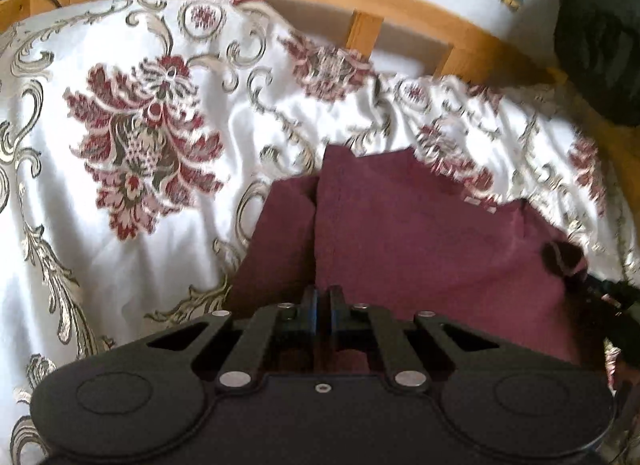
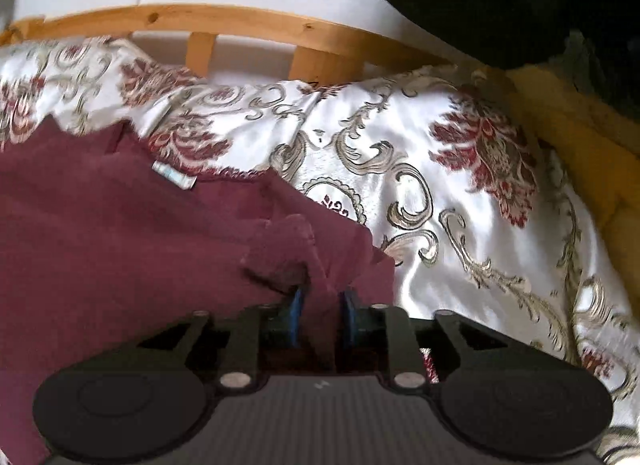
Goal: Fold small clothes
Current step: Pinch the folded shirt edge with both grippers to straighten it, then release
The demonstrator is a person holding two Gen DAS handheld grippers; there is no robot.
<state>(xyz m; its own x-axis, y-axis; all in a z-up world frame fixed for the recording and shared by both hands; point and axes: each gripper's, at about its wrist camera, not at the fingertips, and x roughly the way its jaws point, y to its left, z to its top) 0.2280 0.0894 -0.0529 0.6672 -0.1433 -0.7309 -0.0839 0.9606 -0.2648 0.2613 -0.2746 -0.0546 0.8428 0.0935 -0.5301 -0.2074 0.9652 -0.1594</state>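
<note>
floral bedspread (image 1: 120, 245) bears maroon garment (image 1: 400, 233), lying crosswise.

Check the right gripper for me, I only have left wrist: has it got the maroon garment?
Observer: Yes. The right gripper has a bunched fold of the maroon garment filling the gap between its blue pads.
Operator: Edge or middle of the cloth?
Observer: Edge. The patterned bedspread shows uncovered just to the right of that fold.
Operator: Anything else on that side?
Observer: A yellow cloth at the far right of the bed, apart from the garment.
</note>
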